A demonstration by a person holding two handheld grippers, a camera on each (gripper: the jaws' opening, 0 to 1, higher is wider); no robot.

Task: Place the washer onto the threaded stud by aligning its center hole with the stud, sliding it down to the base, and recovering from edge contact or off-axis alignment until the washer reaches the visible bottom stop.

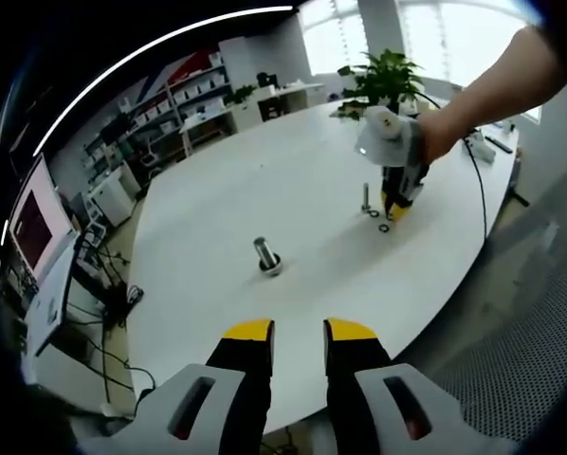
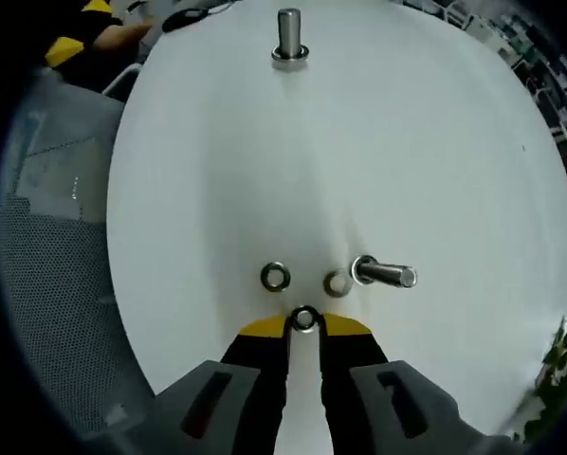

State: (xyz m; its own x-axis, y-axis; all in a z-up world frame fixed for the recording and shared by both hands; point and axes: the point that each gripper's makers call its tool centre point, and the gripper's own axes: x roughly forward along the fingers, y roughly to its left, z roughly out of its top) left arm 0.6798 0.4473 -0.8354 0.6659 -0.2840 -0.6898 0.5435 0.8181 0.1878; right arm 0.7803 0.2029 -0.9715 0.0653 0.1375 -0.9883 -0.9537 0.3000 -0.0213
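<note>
In the right gripper view, a small steel washer (image 2: 304, 318) sits between my right gripper's (image 2: 304, 327) yellow tips, and the jaws are shut on its edges just above the white table (image 2: 407, 142). Two more washers (image 2: 276, 276) (image 2: 338, 282) lie just ahead, the second beside a threaded stud (image 2: 383, 273). Another stud (image 2: 289, 38) with a ring at its base stands far across the table. In the left gripper view, my left gripper (image 1: 300, 332) is open and holds nothing. The ringed stud (image 1: 267, 256) stands ahead of it, and a hand holds the right gripper (image 1: 395, 204) low by the other stud (image 1: 367, 197).
The round table's edge (image 1: 435, 313) curves close on the right, with grey carpet below. A potted plant (image 1: 386, 76) and a cable (image 1: 478, 180) sit at the far end. Shelves and desks line the room behind. The left gripper's yellow tip (image 2: 70, 45) shows at the right gripper view's top left.
</note>
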